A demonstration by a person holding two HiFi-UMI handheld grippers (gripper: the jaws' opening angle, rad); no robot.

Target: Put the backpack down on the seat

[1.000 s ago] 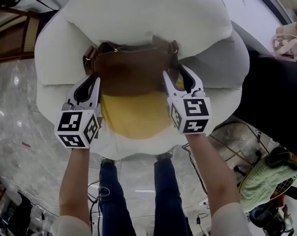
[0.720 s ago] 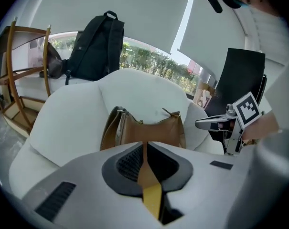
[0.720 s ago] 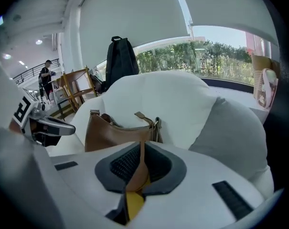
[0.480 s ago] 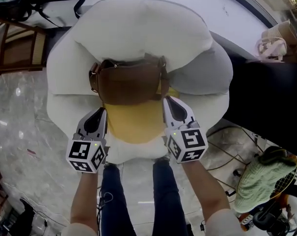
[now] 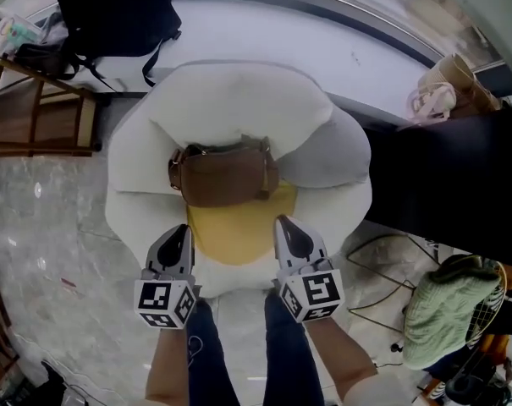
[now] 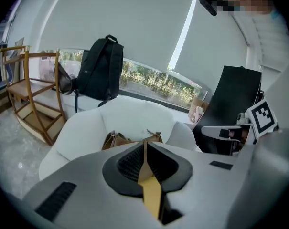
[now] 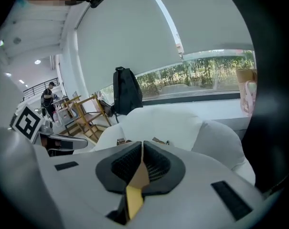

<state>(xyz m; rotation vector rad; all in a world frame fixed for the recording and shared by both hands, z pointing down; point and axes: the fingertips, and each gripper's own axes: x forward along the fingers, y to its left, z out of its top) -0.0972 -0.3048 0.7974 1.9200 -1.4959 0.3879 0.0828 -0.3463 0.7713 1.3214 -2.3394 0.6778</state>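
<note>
- The brown backpack [image 5: 226, 176] sat on the seat of the white armchair [image 5: 239, 100]. Its far side leaned against the backrest and its near edge rested on the yellow seat cushion [image 5: 234, 235].
- It lay on the far side of both tools, its long axis running left to right. It was about midway between them, neither hand clearly nearer.
- The left gripper [image 5: 179, 229] hovered at the seat's near edge, jaws pressed together on nothing.
- The right gripper [image 5: 283, 223] hung level with it, also closed and empty, well apart from the bag.
- The bag looked like smooth leather, soft and slumped, with metal rings at its ends. The chair was plump, rounded and matte.
- To my eye the bag was already set down.
</note>
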